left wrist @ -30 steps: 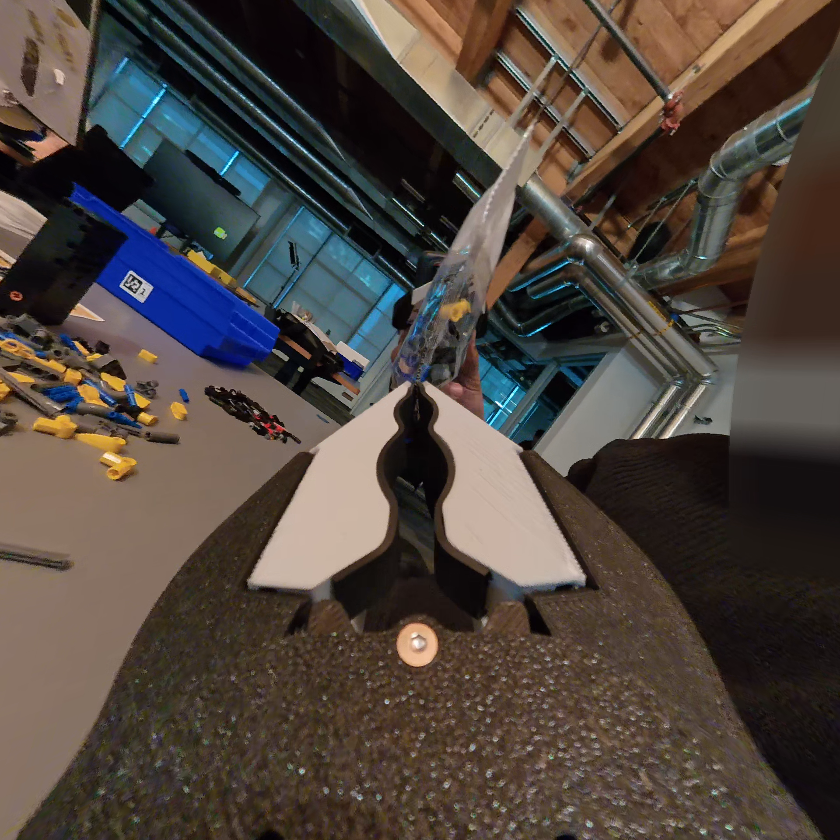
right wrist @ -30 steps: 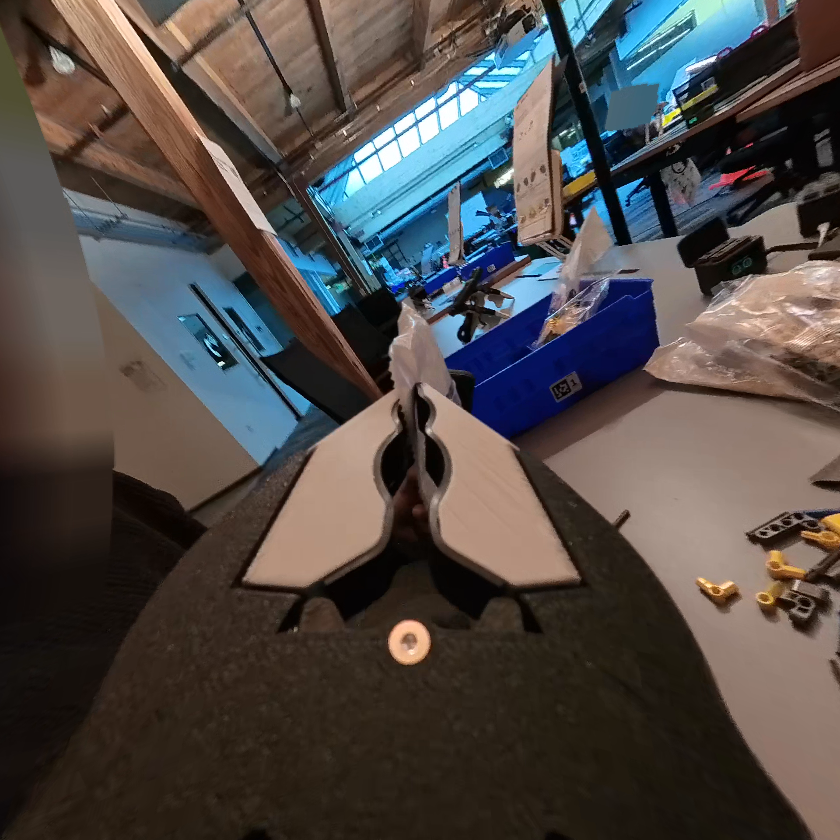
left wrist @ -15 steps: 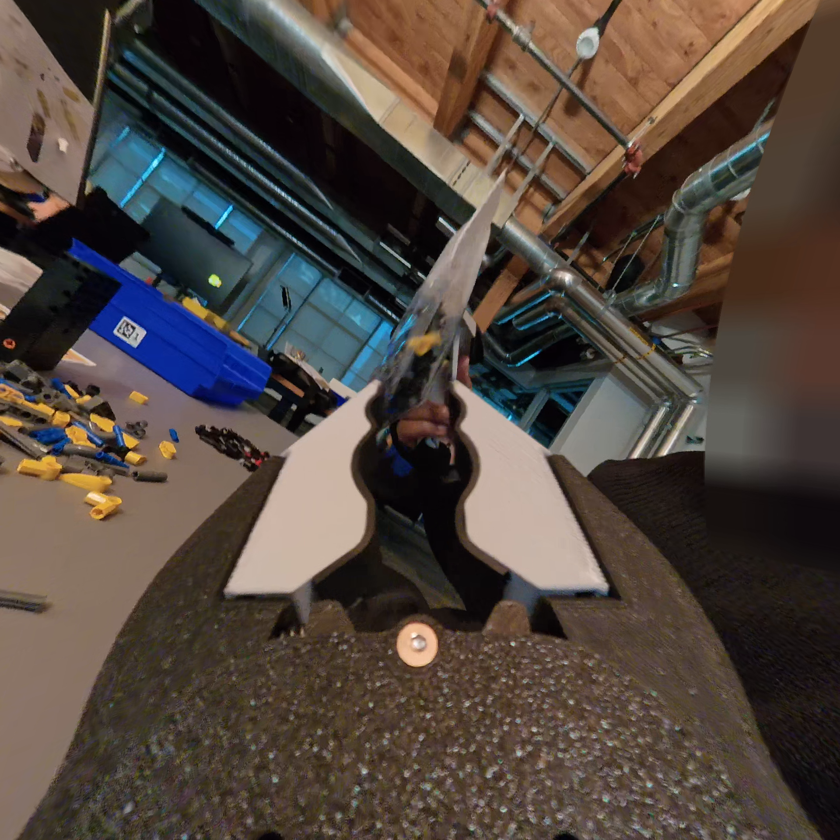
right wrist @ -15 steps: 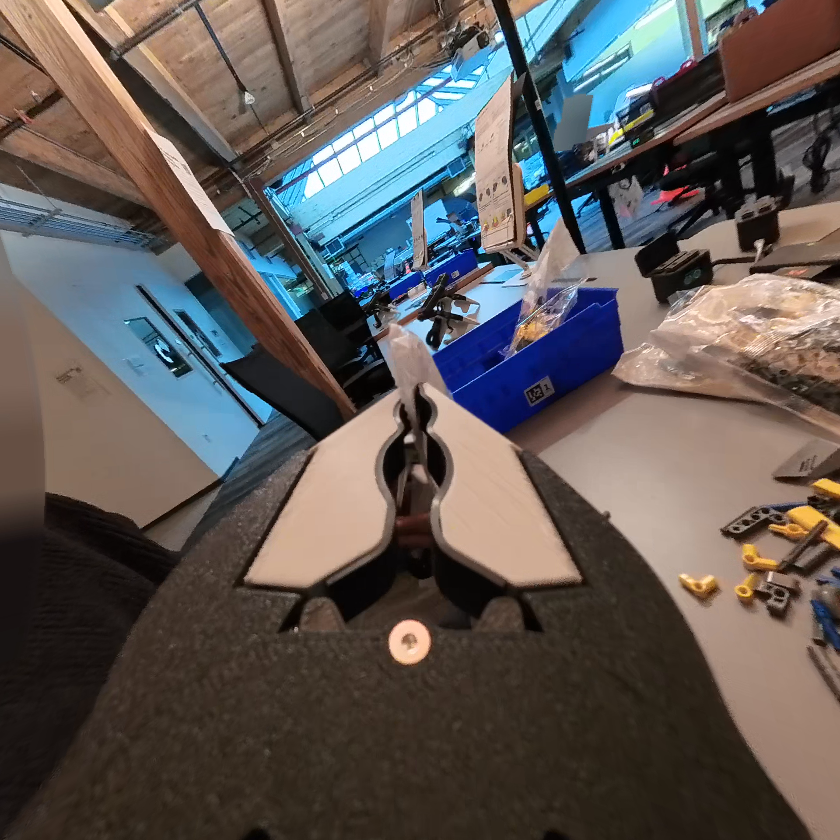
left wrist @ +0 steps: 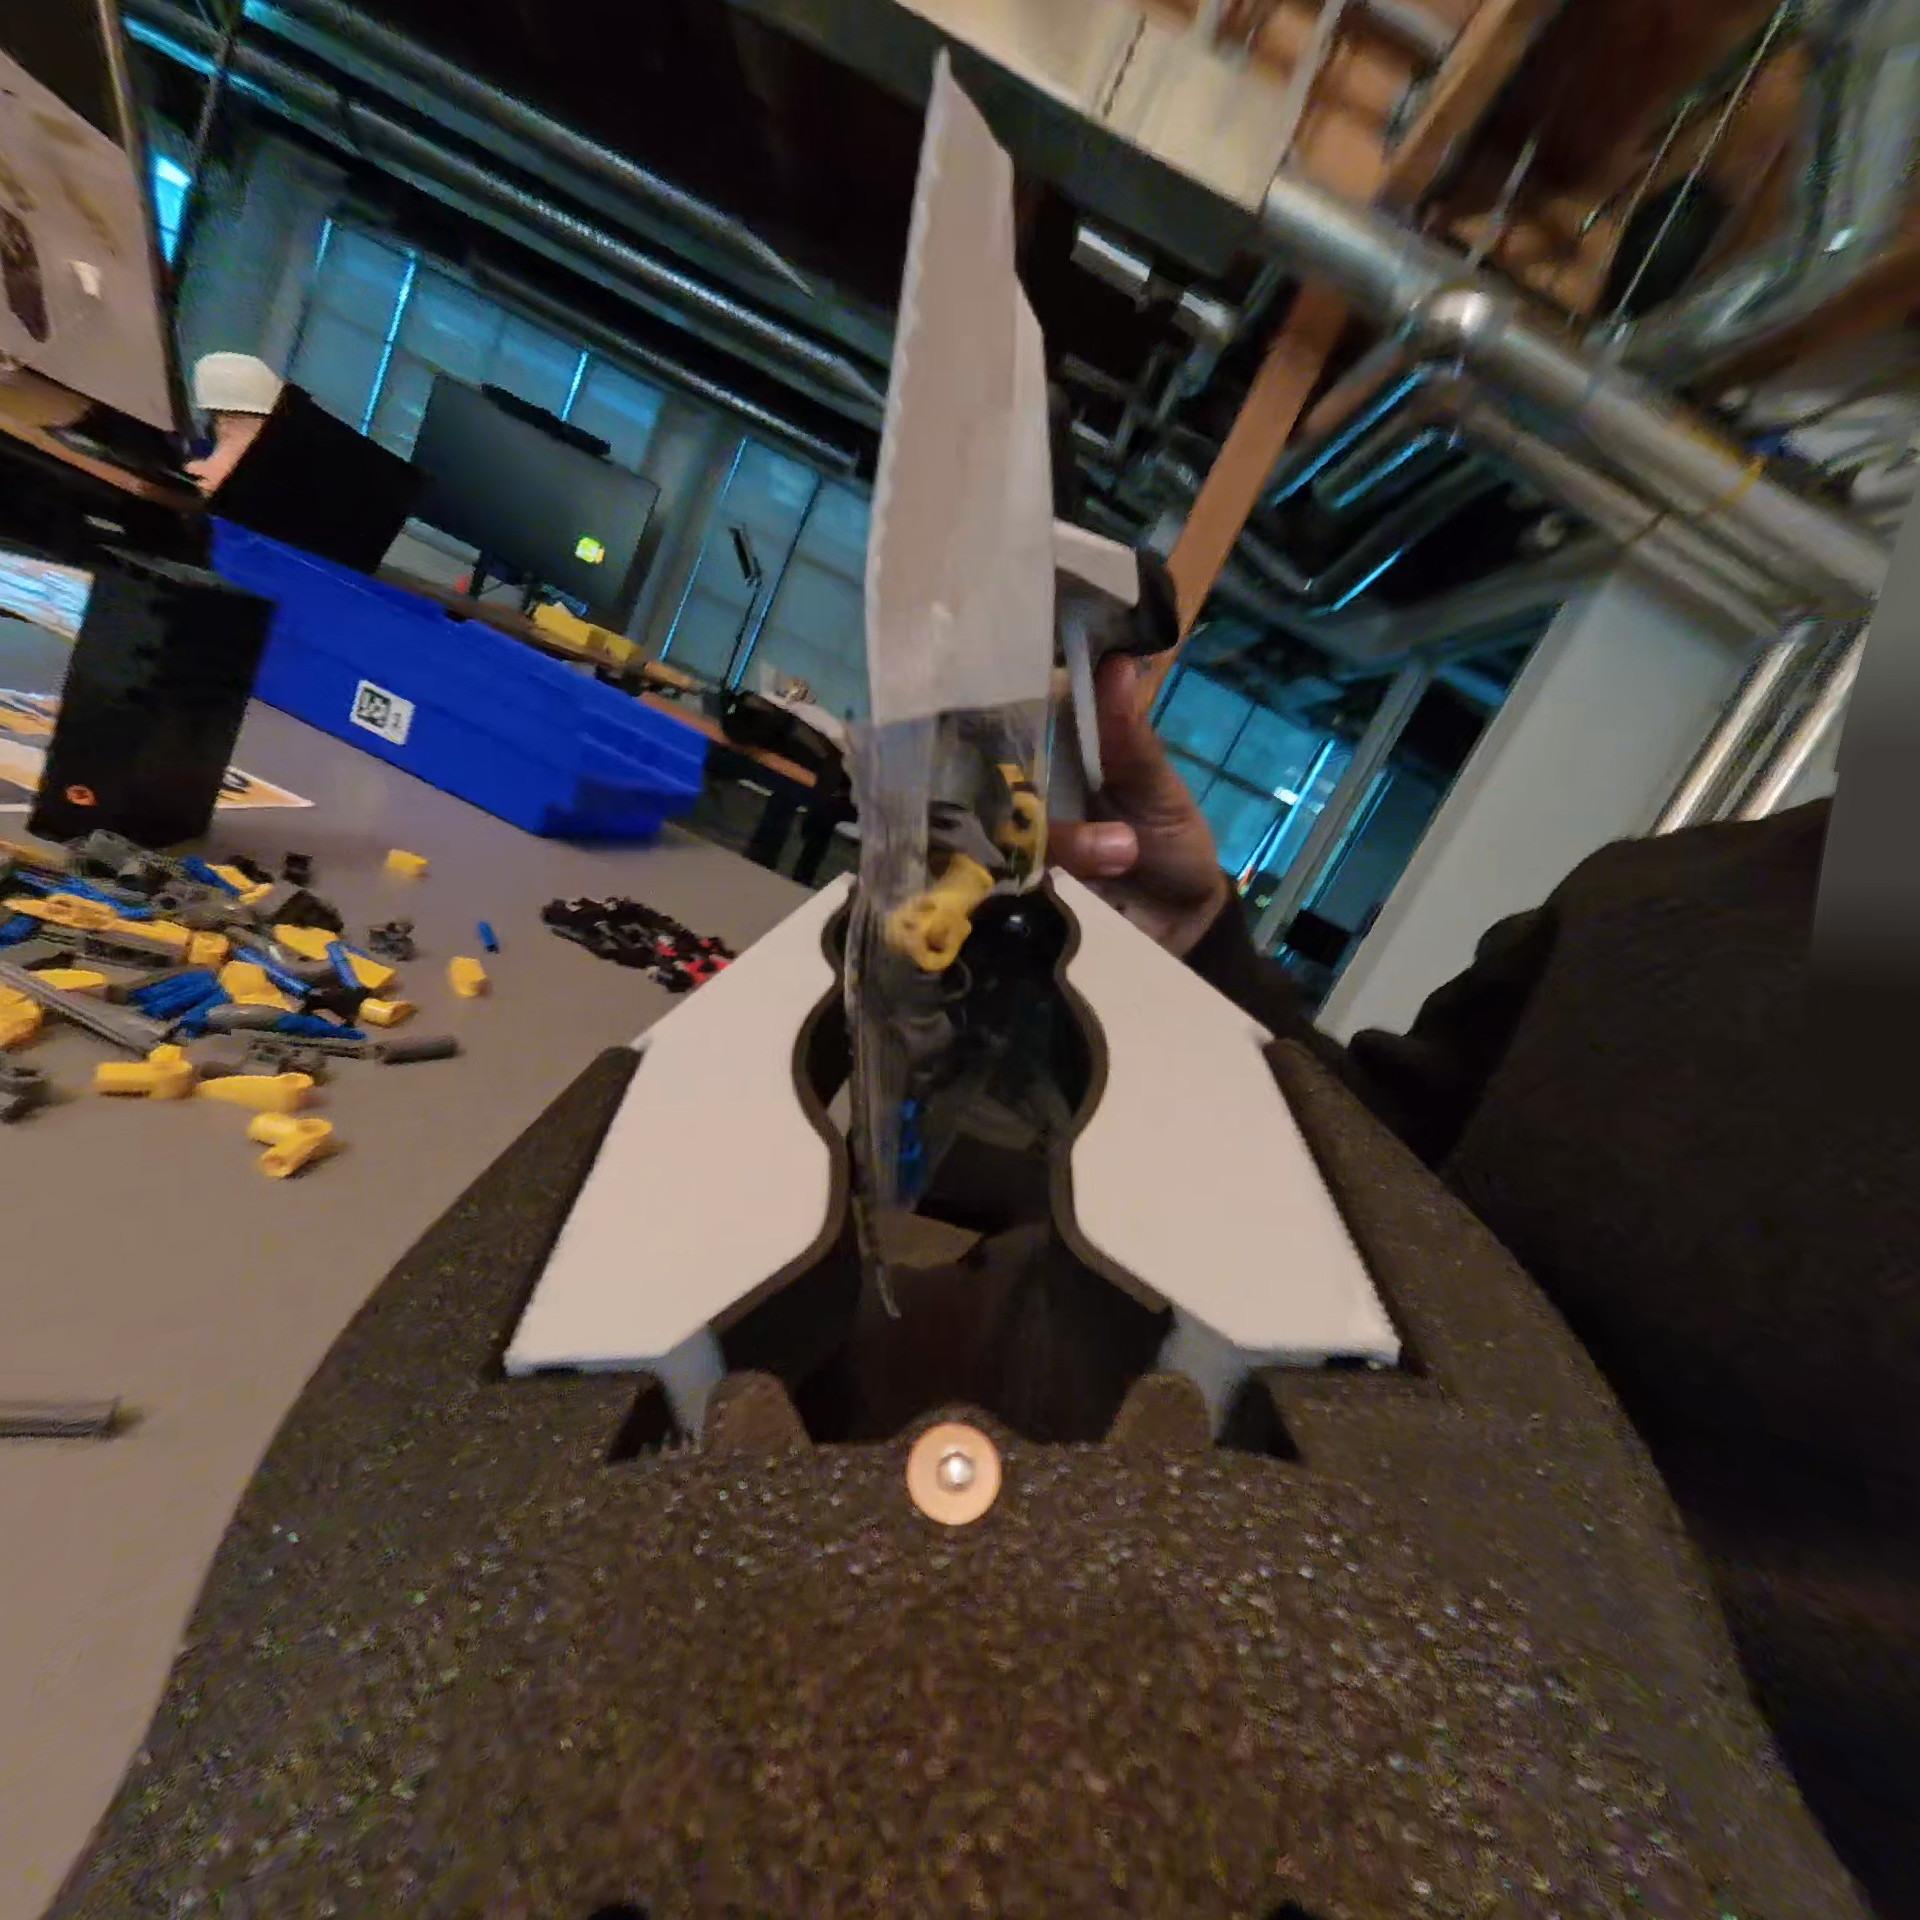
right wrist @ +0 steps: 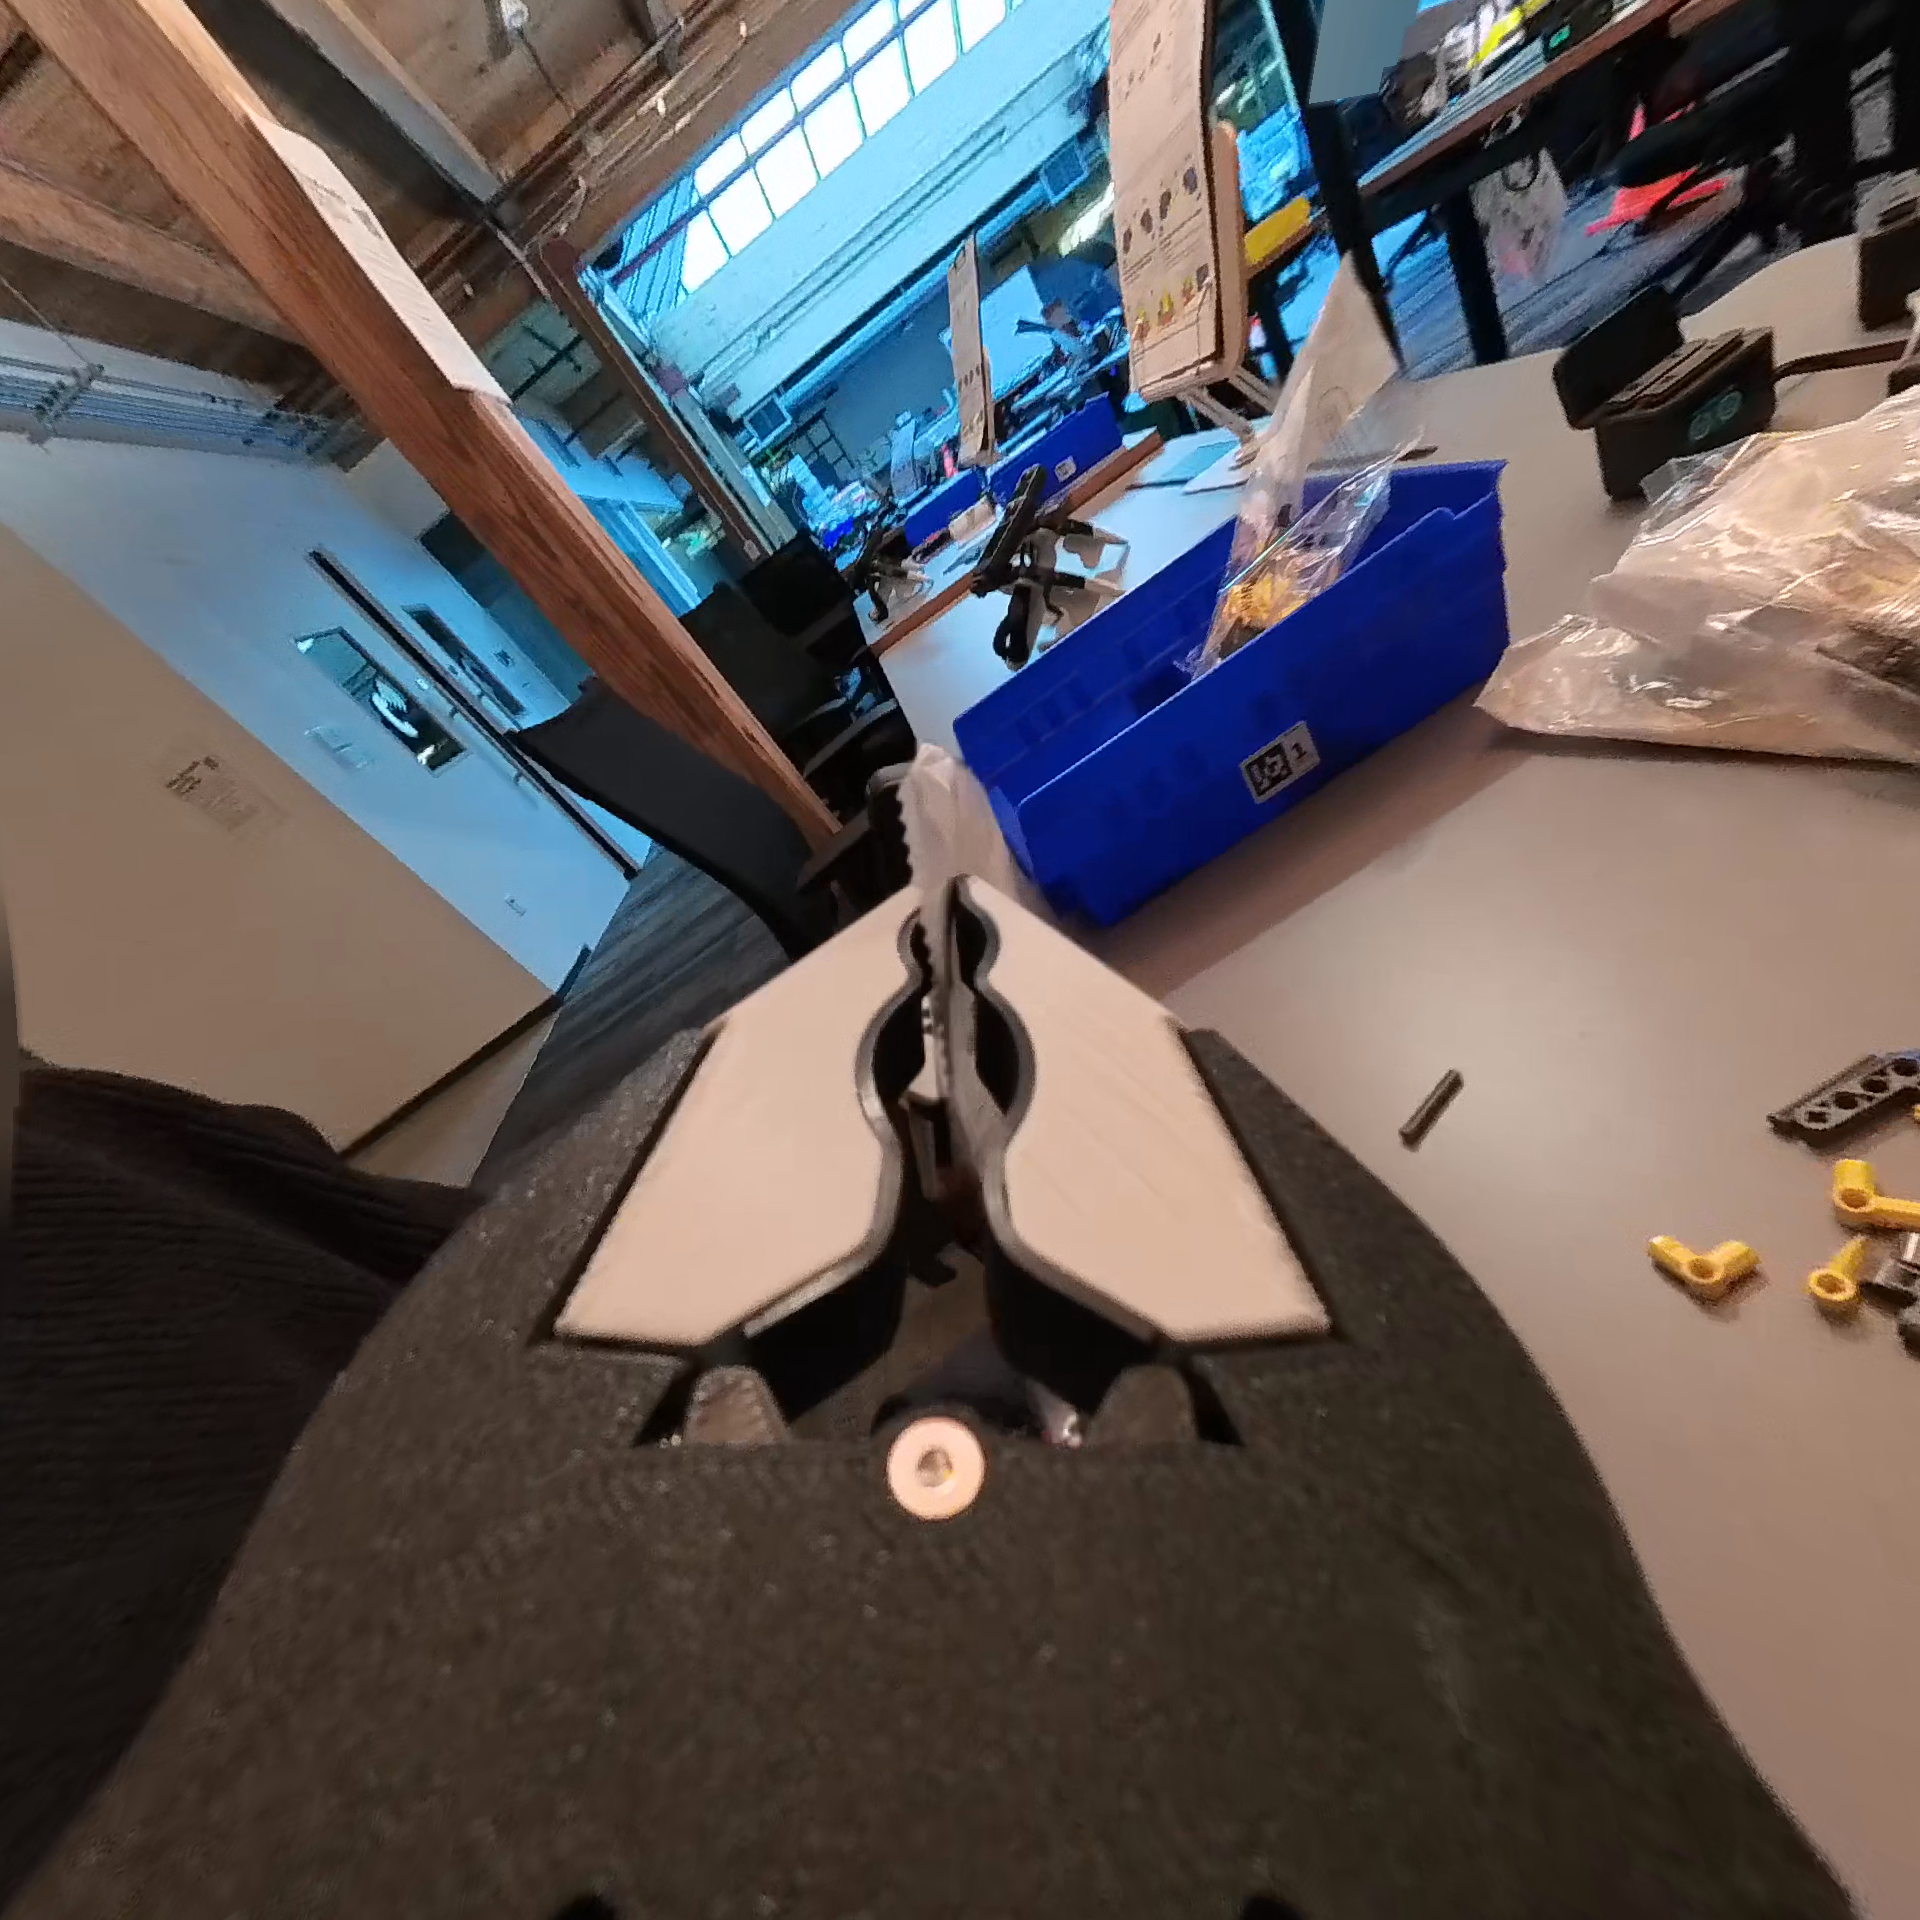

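Note:
A clear plastic bag [left wrist: 951, 540] holding small yellow, blue and grey parts hangs upright between the fingers of my left gripper [left wrist: 951, 904]. The left gripper's jaws stand apart and open, and the bag's lower end reaches down between them. Whether it touches a pad I cannot tell. My right gripper [right wrist: 940, 899] is shut on the bag's edge, and white plastic [right wrist: 930, 805] sticks out past its tips. In the left wrist view the right gripper [left wrist: 1107, 613] and the hand [left wrist: 1143, 842] that holds it show behind the bag, up near its top.
Loose yellow, blue and grey parts [left wrist: 208, 987] lie on the grey table [left wrist: 312, 1247], with a black and red pile [left wrist: 634, 935], a black box [left wrist: 145, 707] and a blue bin [left wrist: 457, 717]. The right wrist view shows a blue bin [right wrist: 1247, 727], a large clear bag [right wrist: 1766, 623] and loose parts [right wrist: 1849, 1216]. The left gripper's tips are roughly 7 cm from the right gripper's.
My left gripper has opened from shut on the bag, and the bag now reaches deeper between its jaws. My right gripper stays shut on the bag and has tilted toward the table.

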Available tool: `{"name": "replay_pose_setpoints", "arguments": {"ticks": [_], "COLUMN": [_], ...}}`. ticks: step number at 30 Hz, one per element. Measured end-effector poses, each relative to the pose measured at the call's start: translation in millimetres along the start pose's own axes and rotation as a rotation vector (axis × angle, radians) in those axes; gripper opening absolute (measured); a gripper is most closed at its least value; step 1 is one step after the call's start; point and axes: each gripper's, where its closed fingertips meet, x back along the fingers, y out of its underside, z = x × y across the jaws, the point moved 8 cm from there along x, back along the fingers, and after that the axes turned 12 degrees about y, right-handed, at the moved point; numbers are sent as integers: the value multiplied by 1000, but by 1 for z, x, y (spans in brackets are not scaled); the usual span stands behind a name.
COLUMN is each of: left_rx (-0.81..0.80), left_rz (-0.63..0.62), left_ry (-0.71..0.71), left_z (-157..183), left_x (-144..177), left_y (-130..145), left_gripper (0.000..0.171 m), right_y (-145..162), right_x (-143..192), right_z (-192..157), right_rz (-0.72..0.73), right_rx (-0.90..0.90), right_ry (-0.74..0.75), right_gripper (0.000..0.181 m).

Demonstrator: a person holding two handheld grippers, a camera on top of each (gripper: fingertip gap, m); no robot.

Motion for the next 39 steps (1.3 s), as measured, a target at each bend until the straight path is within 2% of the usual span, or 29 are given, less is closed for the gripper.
{"name": "replay_pose_setpoints", "arguments": {"ticks": [3, 7, 13, 17, 21, 23, 26, 33, 39], "left_rx": [98, 162, 210, 227, 232, 233, 237, 218, 186], "left_rz": [46, 113, 140, 113, 176, 234, 242, 219, 209], "left_ry": [8, -26, -60, -39, -20, 1, 25, 42, 50], "left_z": [-6, -14, -19, -18, -18, -17, -17, -14, -10], "left_x": [3, 10, 12, 7, 7, 10, 14, 14, 14], "left_y": [-1, -2, -2, 1, -1, -4, -6, -8, -10], "left_gripper": [23, 21, 20, 21, 22, 26, 26, 26, 17], "right_y": [0, 8, 31, 45, 41, 38, 37, 37, 36], "right_x": [3, 4, -12, -23, -22, -19, -16, -16, -17], "right_z": [14, 33, 36, 33, 34, 36, 39, 35, 29], "right_rz": [31, 22, -117, -224, -207, -176, -160, -164, -145], "right_rx": [-25, -27, -30, 18, -22, -81, -142, -120, -66], "right_ry": [41, 103, 26, -16, -40, -79, -104, -117, -133], "right_gripper": [5, 33, 57, 27, 24, 15, 14, 13, 14]}}
